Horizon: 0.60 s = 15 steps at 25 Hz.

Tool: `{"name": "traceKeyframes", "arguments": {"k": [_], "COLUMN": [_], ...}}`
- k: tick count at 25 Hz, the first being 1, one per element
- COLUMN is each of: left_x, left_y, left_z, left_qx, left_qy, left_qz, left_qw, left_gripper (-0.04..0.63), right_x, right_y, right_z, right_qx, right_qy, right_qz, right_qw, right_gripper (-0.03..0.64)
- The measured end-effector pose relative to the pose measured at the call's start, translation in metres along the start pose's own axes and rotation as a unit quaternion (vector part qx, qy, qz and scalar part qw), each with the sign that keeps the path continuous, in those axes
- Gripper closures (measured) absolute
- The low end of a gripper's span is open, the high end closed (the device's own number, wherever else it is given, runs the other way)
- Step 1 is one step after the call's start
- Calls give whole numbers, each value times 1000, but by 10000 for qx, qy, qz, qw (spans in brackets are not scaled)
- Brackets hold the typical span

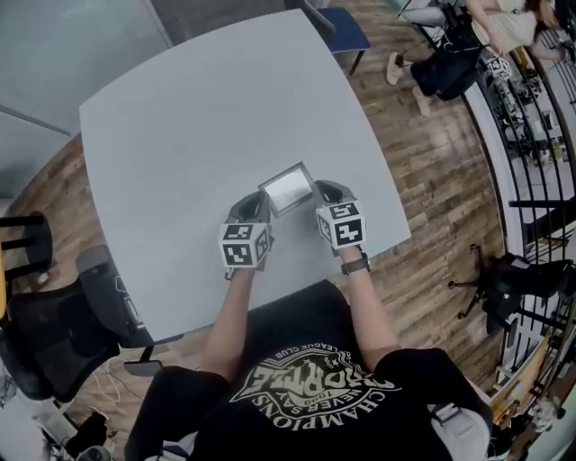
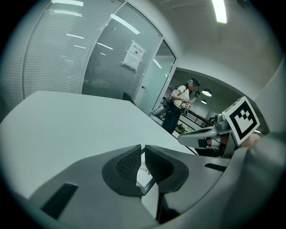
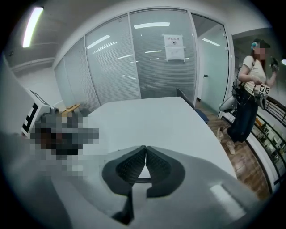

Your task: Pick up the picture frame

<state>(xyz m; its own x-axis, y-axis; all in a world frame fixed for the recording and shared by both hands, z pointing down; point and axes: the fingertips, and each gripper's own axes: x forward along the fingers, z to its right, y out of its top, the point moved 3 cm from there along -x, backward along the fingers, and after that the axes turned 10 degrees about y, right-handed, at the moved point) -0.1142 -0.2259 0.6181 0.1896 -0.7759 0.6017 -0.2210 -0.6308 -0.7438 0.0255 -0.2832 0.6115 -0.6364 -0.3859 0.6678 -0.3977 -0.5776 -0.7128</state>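
A small picture frame point(image 1: 288, 187) with a dark rim and a pale centre lies flat on the grey table point(image 1: 198, 117), near its front edge. My left gripper point(image 1: 263, 205) sits at the frame's lower left side, and my right gripper point(image 1: 319, 191) at its right side. Both are shut with nothing between the pads. In the left gripper view the jaws point(image 2: 143, 147) meet at their tips, and part of the frame point(image 2: 144, 176) shows just beyond them. In the right gripper view the shut jaws point(image 3: 145, 148) hide all but a sliver of the frame point(image 3: 142, 173).
A black office chair point(image 1: 54, 342) stands at the table's left corner and a blue chair point(image 1: 346, 27) at the far side. A person point(image 1: 504, 27) stands by a dark railing point(image 1: 540, 135) at the upper right. Glass walls point(image 3: 147, 58) lie beyond the table.
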Motion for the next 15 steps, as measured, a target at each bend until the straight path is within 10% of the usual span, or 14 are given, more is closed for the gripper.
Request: {"name": "traceKeyframes", "arguments": {"k": [15], "left_x": [78], "left_y": [-65], "left_z": [-16], "left_qx": [-696], "left_qy": [322], "left_qz": [-1149], "left_qw": [9904], "left_gripper": [478], "right_x": [81], "right_y": [-44], "right_z": [56], "right_qx": [115], "right_qy": [527], "right_qz": [-914], "right_qw": [9944], "right_gripper": [497]}}
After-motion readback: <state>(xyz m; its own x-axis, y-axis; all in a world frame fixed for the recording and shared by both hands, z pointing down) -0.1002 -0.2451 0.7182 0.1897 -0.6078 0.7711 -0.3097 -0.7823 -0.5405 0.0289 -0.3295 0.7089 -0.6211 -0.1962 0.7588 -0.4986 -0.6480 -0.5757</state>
